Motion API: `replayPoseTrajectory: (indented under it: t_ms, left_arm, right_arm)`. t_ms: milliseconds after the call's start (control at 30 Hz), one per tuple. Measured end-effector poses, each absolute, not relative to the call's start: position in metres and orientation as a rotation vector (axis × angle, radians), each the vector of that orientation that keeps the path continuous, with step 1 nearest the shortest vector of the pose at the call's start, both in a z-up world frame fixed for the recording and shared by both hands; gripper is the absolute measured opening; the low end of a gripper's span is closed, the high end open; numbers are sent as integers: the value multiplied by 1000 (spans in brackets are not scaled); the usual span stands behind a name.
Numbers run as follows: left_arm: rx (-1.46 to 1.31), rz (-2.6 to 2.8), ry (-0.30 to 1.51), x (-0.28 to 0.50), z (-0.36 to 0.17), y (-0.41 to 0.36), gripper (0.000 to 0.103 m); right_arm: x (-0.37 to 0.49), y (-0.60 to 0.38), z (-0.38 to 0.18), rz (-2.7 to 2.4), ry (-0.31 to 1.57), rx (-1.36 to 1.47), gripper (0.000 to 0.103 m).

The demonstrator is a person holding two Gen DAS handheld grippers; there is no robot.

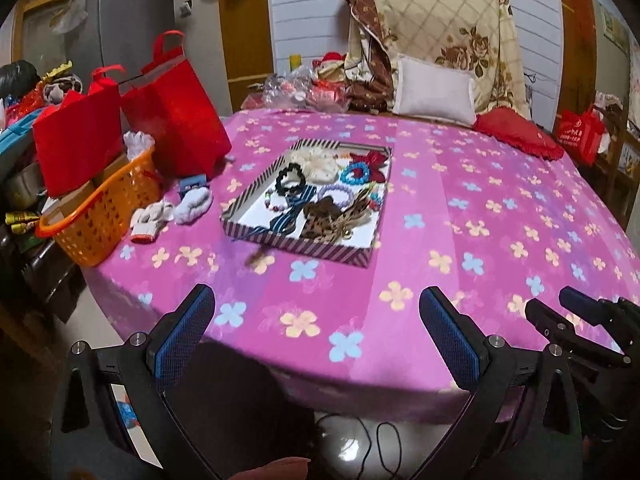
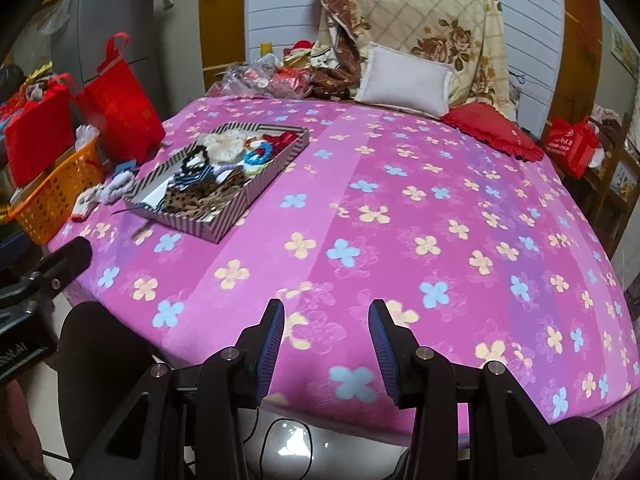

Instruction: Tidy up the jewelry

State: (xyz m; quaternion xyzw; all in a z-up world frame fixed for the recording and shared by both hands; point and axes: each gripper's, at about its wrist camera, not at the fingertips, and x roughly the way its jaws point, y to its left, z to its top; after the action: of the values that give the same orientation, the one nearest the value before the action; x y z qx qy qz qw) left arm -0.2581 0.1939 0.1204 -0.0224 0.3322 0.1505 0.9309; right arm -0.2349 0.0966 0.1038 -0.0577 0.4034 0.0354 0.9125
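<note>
Well ahead of the left gripper and right gripper, both being held wide apart and empty, jewelry is lying heaped in the striped tray, fitting sorting finished or pending.

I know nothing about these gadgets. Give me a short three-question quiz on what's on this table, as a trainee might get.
1. True or false: the left gripper and right gripper both hold jewelry.
2. Where do the hair ties and bracelets lie? A) in the orange basket B) in the striped tray C) loose across the pink floral cloth
3. What colour are the two bags beside the basket?

Key:
1. False; both are open and empty, back at the near table edge.
2. B.
3. Red.
</note>
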Motion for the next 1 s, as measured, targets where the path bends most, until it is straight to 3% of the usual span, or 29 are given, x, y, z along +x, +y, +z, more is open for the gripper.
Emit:
replayPoseTrajectory:
  t_ms: [467,1000]
  left_arm:
    - [-111,352,711,-264,112,244,102]
    - [-163,422,730,-268,104,270,102]
  right_arm:
    - [-206,169,126,179,878,-138,42]
    - [-211,171,92,90,895,-164,43]
